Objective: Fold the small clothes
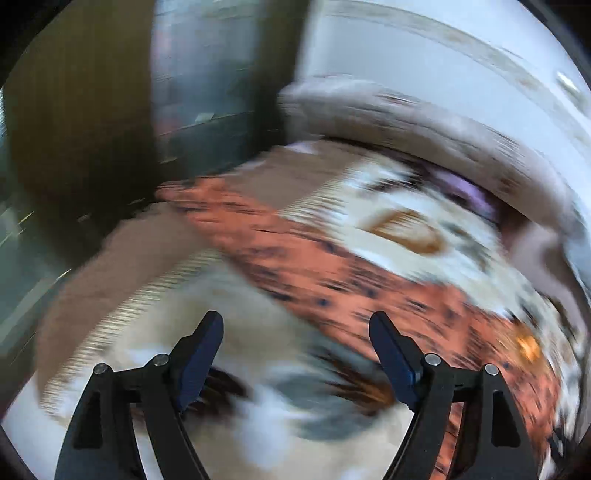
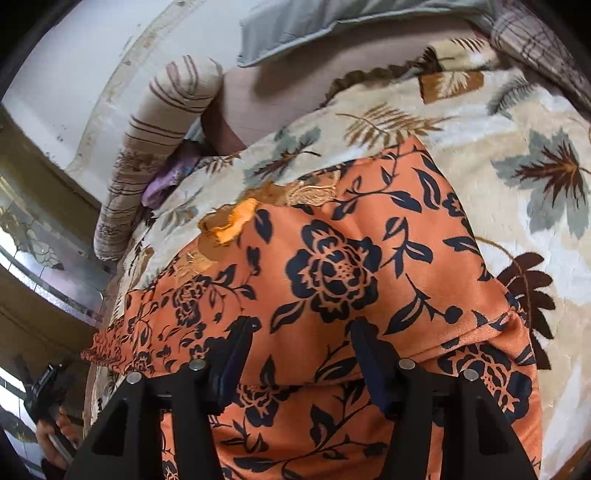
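Note:
An orange garment with a dark blue flower print [image 2: 332,266] lies spread on a cream leaf-patterned blanket [image 2: 517,155]. My right gripper [image 2: 301,325] is open, its jaws just above the garment near a fold line, holding nothing. In the blurred left wrist view the same garment [image 1: 332,266] runs diagonally across the blanket [image 1: 221,317]. My left gripper [image 1: 295,321] is open and empty over the blanket, to the left of the garment. The left gripper in a hand [image 2: 51,402] shows at the lower left of the right wrist view.
A striped bolster pillow [image 2: 162,140] lies along the bed's far edge, with a purple cloth [image 2: 166,181] beside it. A grey-green pillow [image 2: 295,29] and a plaid cloth [image 2: 535,40] sit at the head. A white wall [image 2: 74,55] and a metal-framed window [image 2: 48,258] stand beyond the bed.

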Tool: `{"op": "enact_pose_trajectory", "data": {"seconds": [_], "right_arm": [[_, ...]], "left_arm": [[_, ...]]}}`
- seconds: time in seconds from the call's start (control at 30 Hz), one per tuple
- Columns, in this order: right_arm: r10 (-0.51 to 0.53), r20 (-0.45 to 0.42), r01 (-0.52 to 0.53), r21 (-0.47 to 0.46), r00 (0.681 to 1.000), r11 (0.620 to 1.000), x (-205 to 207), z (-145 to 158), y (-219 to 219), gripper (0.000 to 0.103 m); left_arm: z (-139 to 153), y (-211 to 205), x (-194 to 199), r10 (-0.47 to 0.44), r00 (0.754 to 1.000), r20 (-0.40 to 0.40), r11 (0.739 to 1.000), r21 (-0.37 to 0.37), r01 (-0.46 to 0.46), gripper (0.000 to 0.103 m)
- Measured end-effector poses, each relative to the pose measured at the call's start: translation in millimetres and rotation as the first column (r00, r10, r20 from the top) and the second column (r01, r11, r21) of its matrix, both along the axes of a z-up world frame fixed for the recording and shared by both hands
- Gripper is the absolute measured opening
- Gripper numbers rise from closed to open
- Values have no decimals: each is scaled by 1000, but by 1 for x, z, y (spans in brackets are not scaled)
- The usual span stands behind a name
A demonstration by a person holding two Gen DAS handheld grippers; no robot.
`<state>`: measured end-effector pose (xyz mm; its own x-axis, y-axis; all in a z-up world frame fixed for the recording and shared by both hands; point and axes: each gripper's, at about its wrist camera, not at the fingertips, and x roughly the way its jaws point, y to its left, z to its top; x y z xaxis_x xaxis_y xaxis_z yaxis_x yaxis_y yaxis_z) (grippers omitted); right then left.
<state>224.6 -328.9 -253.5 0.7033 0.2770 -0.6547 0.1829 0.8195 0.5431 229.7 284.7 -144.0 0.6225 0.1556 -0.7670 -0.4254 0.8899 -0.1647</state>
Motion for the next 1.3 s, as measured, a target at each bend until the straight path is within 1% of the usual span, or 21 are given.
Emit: {"op": "enact_pose_trajectory", "data": {"seconds": [0.03, 0.1, 0.27, 0.33, 0.5, 0.53, 0.57, 0.6, 0.63, 0.7, 0.77, 0.83, 0.9, 0.97, 1.03, 1.07, 1.13, 1.2, 1.23, 1.27, 1.3], "right_arm": [[1, 5, -1, 2, 1000, 1000, 0, 1, 2, 60], [4, 7, -4, -4, 1000, 1000, 0, 2, 4, 60], [8, 10, -9, 4, 1000, 1000, -1, 5, 2, 60], [4, 16, -4, 16, 1000, 1000, 0, 7, 0, 60], [5, 20, -5, 16, 1000, 1000, 5, 9, -5, 60], [4, 18, -4, 17, 1000, 1000, 7, 8, -6, 60], [2, 17, -2, 19, 1000, 1000, 8, 8, -7, 60], [0, 16, 0, 19, 1000, 1000, 8, 8, -7, 60], [-5, 16, 5, 17, 1000, 1000, 9, 7, -8, 60], [-14, 21, 13, 15, 1000, 1000, 9, 8, -10, 60], [-28, 32, 27, 12, 999, 1000, 6, 10, -13, 60], [-45, 42, 44, 17, 998, 999, 3, 12, -17, 60], [-70, 54, 68, 36, 996, 997, -1, 15, -24, 60], [-93, 65, 90, 51, 994, 995, -6, 18, -30, 60], [-121, 74, 115, 72, 990, 991, -11, 20, -39, 60], [-131, 76, 125, 85, 988, 989, -12, 20, -43, 60], [-159, 81, 149, 121, 984, 981, -18, 21, -54, 60], [-183, 80, 170, 152, 980, 974, -23, 21, -65, 60], [-195, 79, 180, 164, 978, 970, -25, 21, -69, 60], [-207, 77, 190, 177, 975, 966, -28, 21, -74, 60], [-218, 75, 200, 194, 973, 960, -30, 20, -79, 60]], "left_arm": [[-1, 23, 2, 69, 997, -17, 998, -10, -69, 82], [-7, 58, 12, 151, 987, -51, 987, -50, -154, 82], [-33, 100, 50, 217, 964, -152, 958, -159, -241, 82], [-43, 108, 62, 237, 958, -159, 945, -193, -265, 82], [-63, 118, 86, 287, 943, -168, 923, -215, -320, 80], [-66, 118, 88, 301, 939, -169, 915, -224, -334, 74], [-70, 118, 90, 305, 939, -162, 910, -243, -337, 46], [-71, 118, 94, 297, 941, -165, 912, -244, -330, 15], [-72, 116, 97, 281, 943, -180, 922, -222, -317, 7], [-67, 107, 102, 253, 953, -166, 946, -163, -280, 5], [-49, 88, 102, 214, 972, -100, 969, -103, -224, 5], [-24, 56, 103, 110, 993, -41, 992, -51, -112, 5], [1, 15, 105, -15, 1000, -23, 1000, 9, 15, 5], [23, -30, 104, -140, 990, -12, 988, 58, 140, 5], [40, -81, 100, -270, 963, -6, 960, 82, 269, 5], [49, -115, 96, -343, 939, -8, 935, 98, 342, 5], [59, -178, 85, -470, 883, -12, 877, 110, 468, 5], [61, -223, 74, -549, 836, -10, 831, 102, 547, 5], [59, -248, 66, -591, 806, -11, 803, 89, 590, 5], [54, -283, 57, -641, 767, -15, 765, 67, 641, 5], [48, -308, 51, -671, 741, -24, 740, 52, 671, 5]]}}
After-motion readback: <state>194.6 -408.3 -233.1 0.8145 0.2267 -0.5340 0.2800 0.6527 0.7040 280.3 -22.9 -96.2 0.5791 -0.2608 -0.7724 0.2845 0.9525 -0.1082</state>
